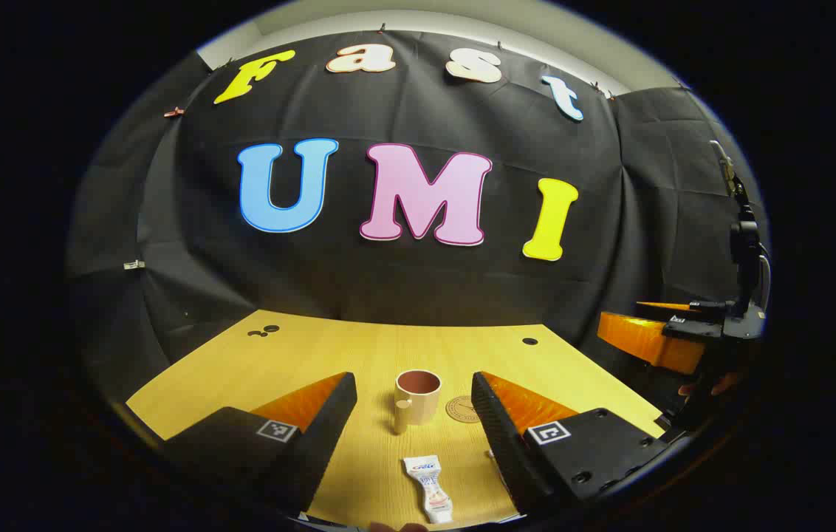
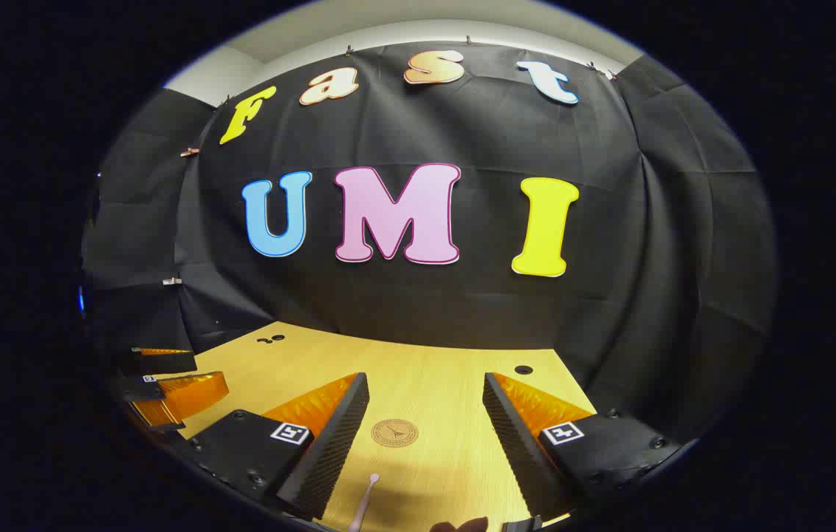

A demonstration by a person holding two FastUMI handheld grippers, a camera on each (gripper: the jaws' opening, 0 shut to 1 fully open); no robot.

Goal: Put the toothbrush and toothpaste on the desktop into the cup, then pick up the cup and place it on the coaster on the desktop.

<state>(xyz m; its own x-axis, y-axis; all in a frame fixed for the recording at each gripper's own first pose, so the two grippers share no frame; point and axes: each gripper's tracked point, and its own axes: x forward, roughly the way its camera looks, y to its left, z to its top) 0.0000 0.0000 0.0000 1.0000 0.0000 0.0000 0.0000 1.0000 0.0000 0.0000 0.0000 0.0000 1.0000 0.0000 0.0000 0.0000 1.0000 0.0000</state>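
Note:
In the left gripper view a beige cup (image 1: 416,400) with a brown inside stands upright on the wooden desktop (image 1: 329,355), a round tan coaster (image 1: 462,408) just to its right. A white toothpaste tube (image 1: 429,488) lies nearer, between the fingers of my open left gripper (image 1: 412,403). My right gripper (image 1: 684,325) shows at the far right, held by a hand. In the right gripper view the coaster (image 2: 394,433) lies between the fingers of my open right gripper (image 2: 425,403), and a pale toothbrush (image 2: 365,502) lies nearer, at the bottom edge. My left gripper (image 2: 167,377) shows at the far left.
The desktop has small dark holes near its back corners (image 1: 529,341) (image 1: 264,330). Black cloth walls close the booth behind and at both sides. A dark stand (image 1: 743,244) rises at the right of the left gripper view.

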